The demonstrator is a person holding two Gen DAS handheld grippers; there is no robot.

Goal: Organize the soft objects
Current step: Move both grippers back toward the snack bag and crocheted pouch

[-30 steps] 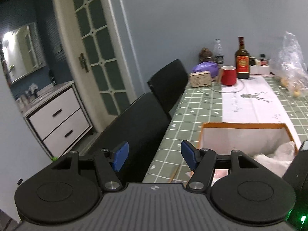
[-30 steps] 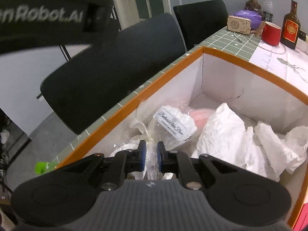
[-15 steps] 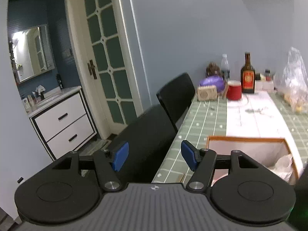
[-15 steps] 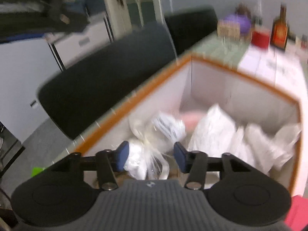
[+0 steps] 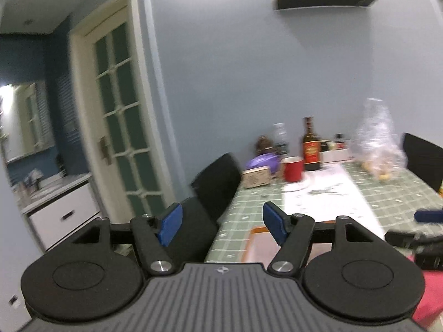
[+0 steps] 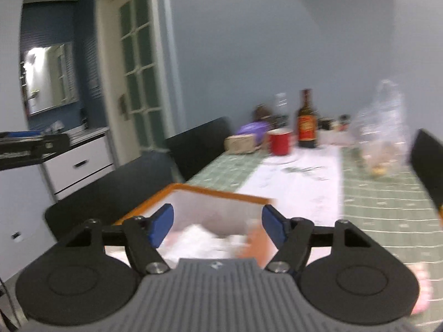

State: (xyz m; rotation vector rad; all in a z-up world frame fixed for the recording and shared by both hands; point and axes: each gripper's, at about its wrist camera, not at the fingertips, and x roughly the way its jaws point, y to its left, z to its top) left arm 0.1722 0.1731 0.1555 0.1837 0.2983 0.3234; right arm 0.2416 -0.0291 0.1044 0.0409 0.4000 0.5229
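A white box with an orange rim (image 6: pixel 221 193) stands on the green checked table, with crumpled white and pink soft items (image 6: pixel 199 238) inside, blurred. My right gripper (image 6: pixel 217 225) is open and empty, raised above the box's near side. My left gripper (image 5: pixel 223 227) is open and empty, held high over the table's left edge; only the box's orange corner (image 5: pixel 256 231) shows there. The right gripper shows at the left wrist view's right edge (image 5: pixel 415 238). A pink soft item (image 5: pixel 432 296) lies at lower right.
Two black chairs (image 6: pixel 144 182) stand along the table's left side. At the far end are a red mug (image 6: pixel 279 141), a brown bottle (image 6: pixel 306 121), a purple item (image 6: pixel 253 128) and a clear plastic bag (image 6: pixel 384 127). A white drawer cabinet (image 5: pixel 63 215) and a door are left.
My right gripper let go of the bagged soft item in the box, opened and rose up and back. My left gripper also rose and tilted upward.
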